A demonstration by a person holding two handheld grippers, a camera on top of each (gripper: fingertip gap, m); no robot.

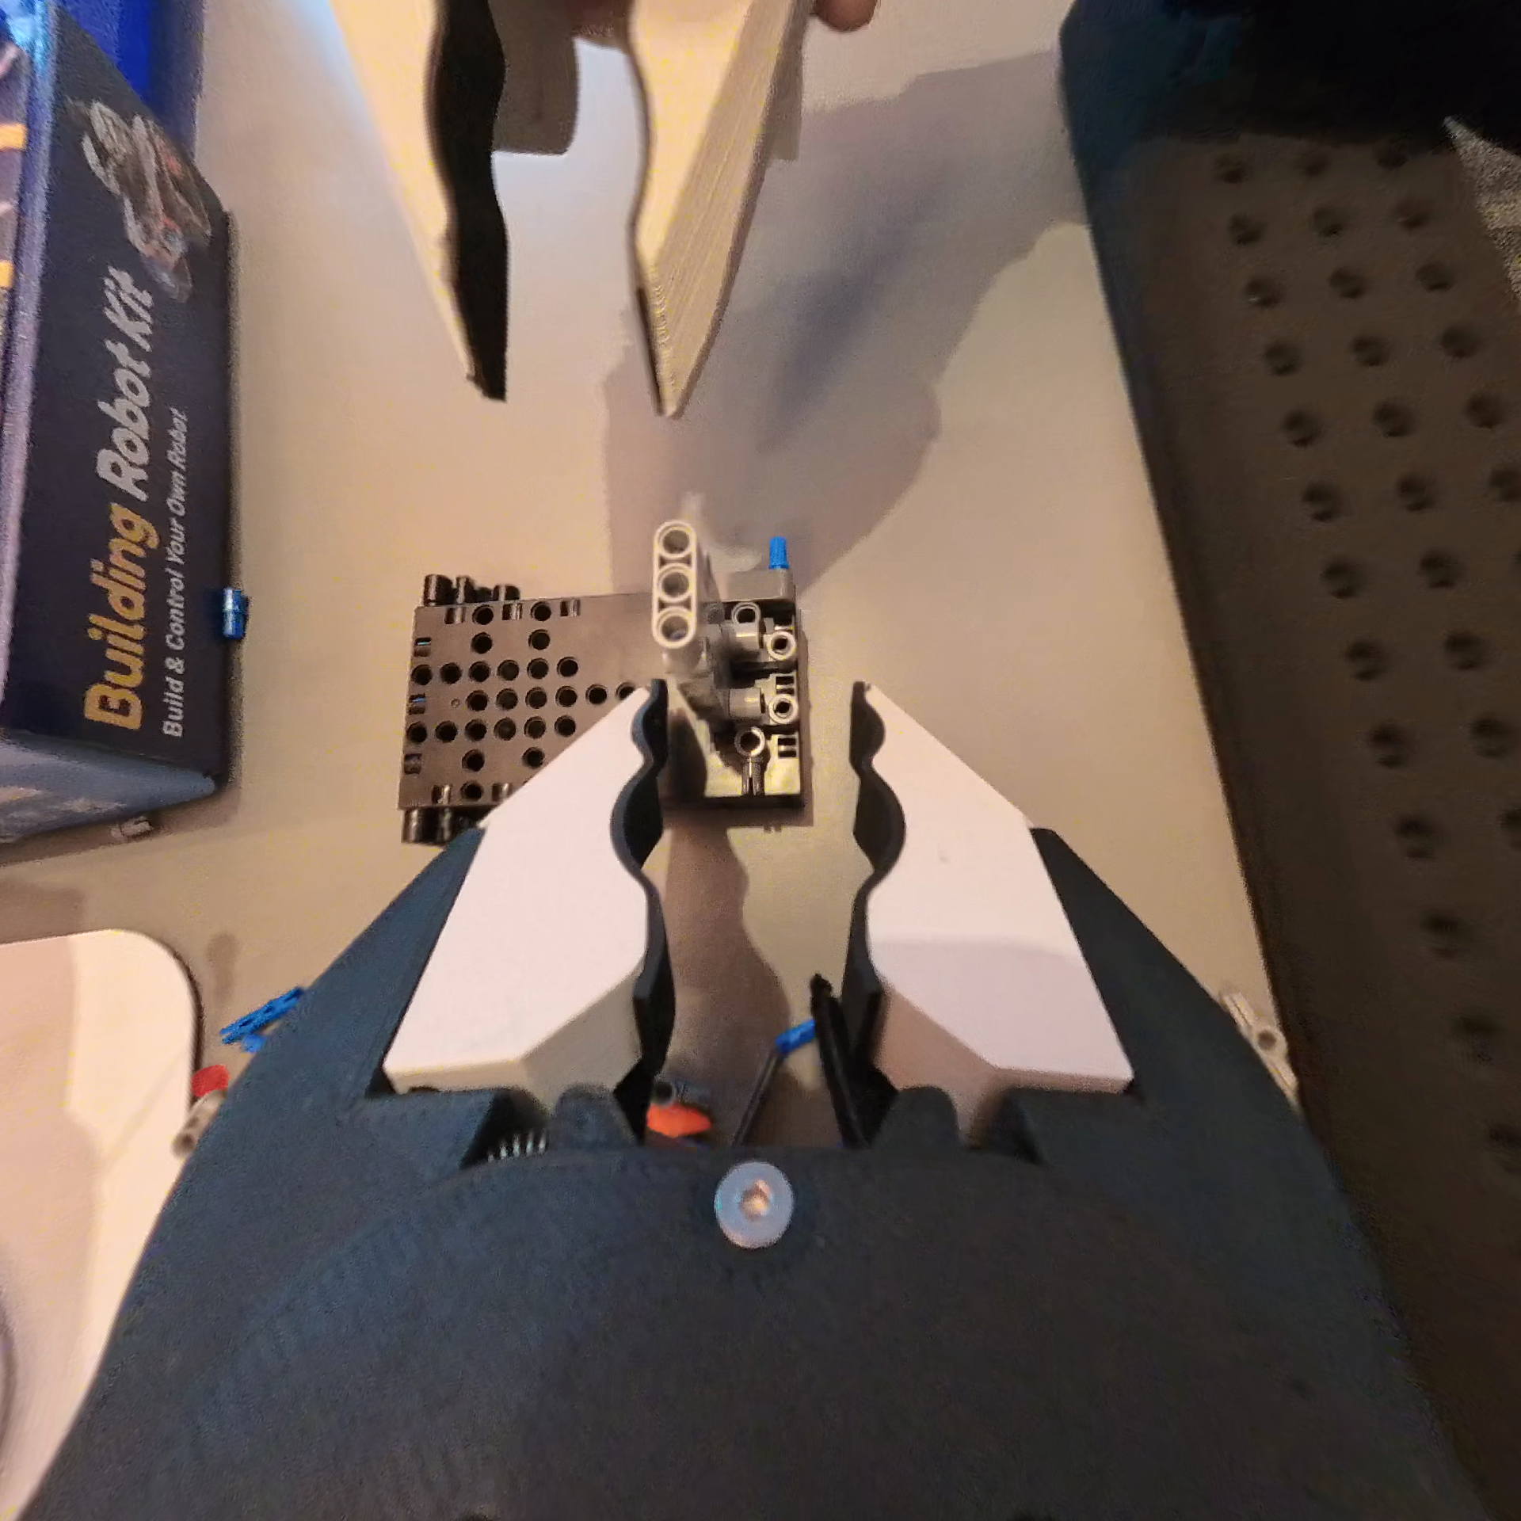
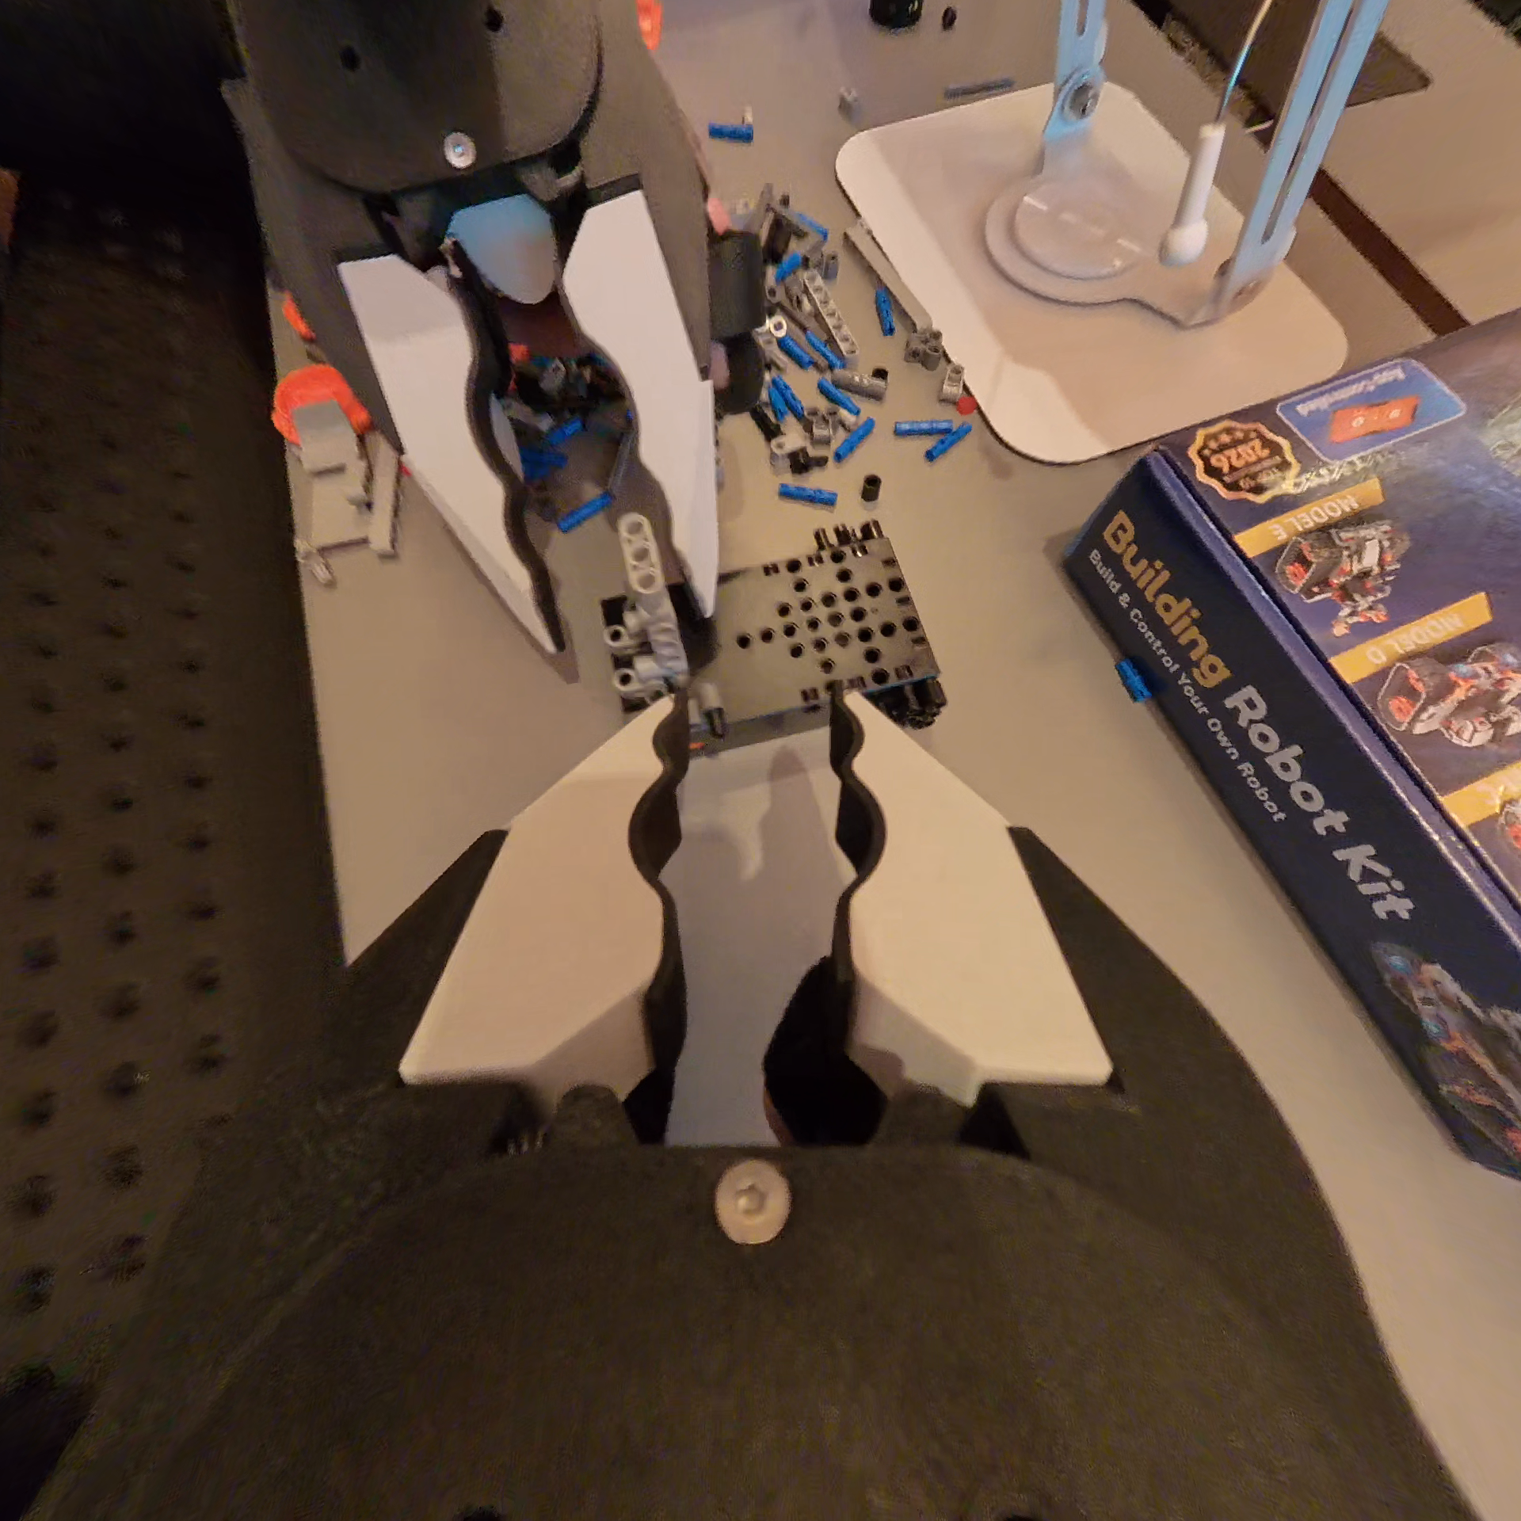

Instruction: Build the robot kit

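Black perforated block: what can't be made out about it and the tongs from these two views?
- Black perforated block: near corner hidden by the left tongs in the left wrist view.
- Grey beam assembly: whether any finger touches it, unclear in the right wrist view; the left tongs crowd it.
- Right tongs: contact with the block's edge, uncertain.
- Loose small parts: too small and blurred to sort.
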